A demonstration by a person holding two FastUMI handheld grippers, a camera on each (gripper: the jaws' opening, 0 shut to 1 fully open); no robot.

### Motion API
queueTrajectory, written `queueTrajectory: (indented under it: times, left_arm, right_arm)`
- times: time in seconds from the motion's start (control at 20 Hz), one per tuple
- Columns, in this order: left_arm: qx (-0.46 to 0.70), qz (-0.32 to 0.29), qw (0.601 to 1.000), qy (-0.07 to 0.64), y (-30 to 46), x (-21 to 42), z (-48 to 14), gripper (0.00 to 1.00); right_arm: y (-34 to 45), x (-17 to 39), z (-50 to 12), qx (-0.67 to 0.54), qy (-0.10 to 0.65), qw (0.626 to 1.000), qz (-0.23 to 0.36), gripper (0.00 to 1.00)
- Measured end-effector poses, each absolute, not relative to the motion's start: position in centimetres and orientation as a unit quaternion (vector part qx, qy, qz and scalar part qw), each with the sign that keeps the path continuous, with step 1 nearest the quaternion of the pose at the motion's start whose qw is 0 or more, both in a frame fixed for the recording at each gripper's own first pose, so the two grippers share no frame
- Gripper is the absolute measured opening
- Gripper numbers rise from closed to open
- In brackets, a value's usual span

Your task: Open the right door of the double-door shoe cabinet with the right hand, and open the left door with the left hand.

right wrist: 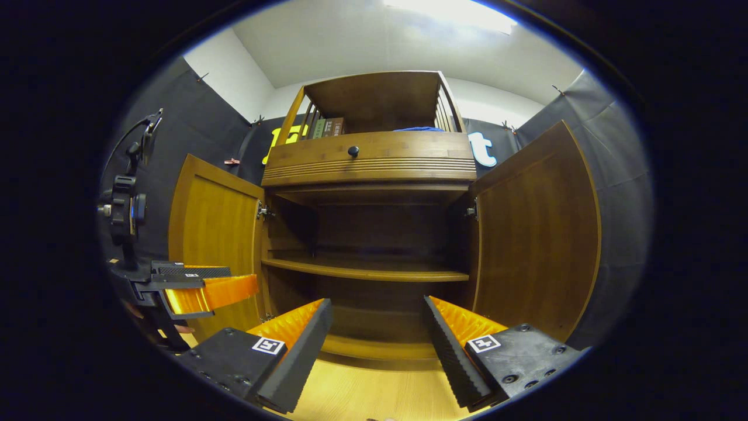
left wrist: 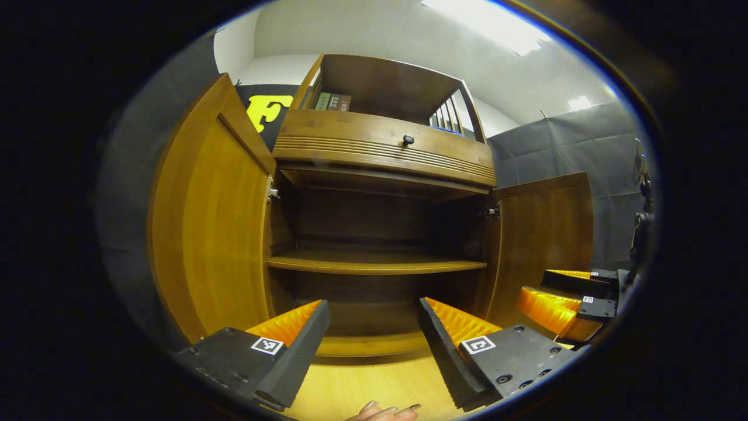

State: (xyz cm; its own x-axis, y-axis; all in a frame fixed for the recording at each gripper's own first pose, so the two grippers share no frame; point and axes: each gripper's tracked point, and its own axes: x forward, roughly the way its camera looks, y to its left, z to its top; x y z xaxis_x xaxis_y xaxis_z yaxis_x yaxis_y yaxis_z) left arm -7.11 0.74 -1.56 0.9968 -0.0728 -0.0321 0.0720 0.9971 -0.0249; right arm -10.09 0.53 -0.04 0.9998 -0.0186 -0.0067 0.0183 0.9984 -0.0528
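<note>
Both doors swung wide: left door (left wrist: 210, 234) off your left tool's (left wrist: 374, 345) left flank, right door (right wrist: 534, 245) off your right tool's (right wrist: 377, 345) right; both tools spread, empty, facing the open cabinet (right wrist: 368, 169).

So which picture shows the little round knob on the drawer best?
The left gripper view: the knob looks bigger there and stands out against the lighter drawer front. In the right gripper view the knob is also plain, just smaller.

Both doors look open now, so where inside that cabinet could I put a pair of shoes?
The middle shelf is bare between the open left door and right door; so is the bottom board. The top shelf is crowded: books and a blue item.
</note>
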Motion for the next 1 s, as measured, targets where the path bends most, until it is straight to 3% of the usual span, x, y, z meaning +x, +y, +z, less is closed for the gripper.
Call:
queueTrajectory:
  times: [1.0]
  left_arm:
    - [0.019,-0.020,1.000,0.007,0.1,-6.2,-1.1,0.94]
  right_arm:
    - [0.0,-9.8,-0.4,-0.030,0.006,1.000,-0.008,0.97]
